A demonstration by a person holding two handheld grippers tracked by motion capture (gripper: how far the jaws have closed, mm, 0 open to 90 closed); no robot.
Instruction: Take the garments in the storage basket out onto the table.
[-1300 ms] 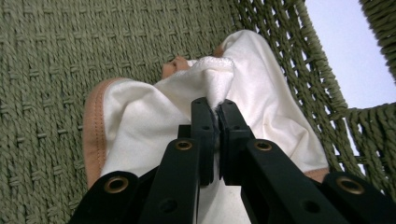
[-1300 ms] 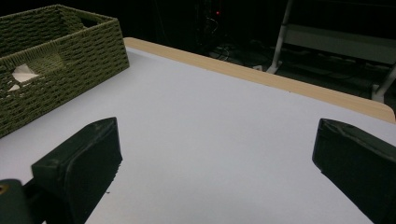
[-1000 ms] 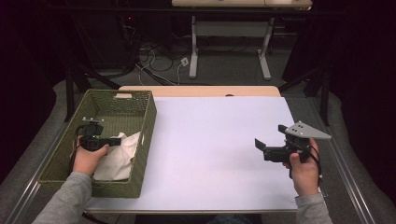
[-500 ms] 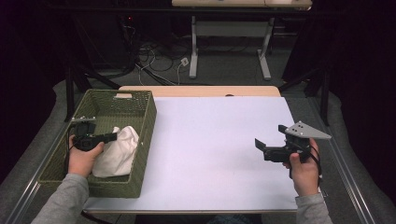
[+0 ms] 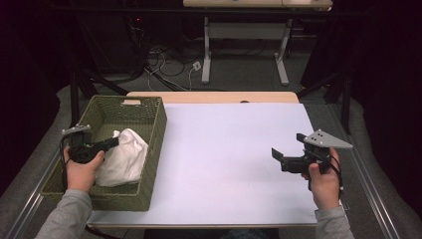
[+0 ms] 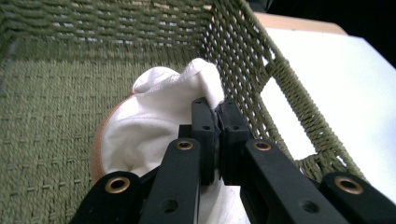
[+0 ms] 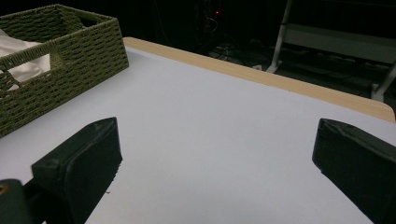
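In the left gripper view the closed black fingers [image 6: 215, 122] cover the near part of the white cloth [image 6: 154, 116], and the pinched fold is lost between them. An orange-brown edge at the cloth's 8 o'clock side is too thin to identify. The green basket [image 6: 60, 121] is cut off at 9 o'clock. In the right gripper view the right gripper [image 7: 215, 154] has both fingers cropped.

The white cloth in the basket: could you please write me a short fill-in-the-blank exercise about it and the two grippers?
1. The white cloth lies in the green woven ____.
2. The left gripper is ____ on the cloth.
3. The right gripper hovers with its jaws ____.
Missing words: basket; shut; open
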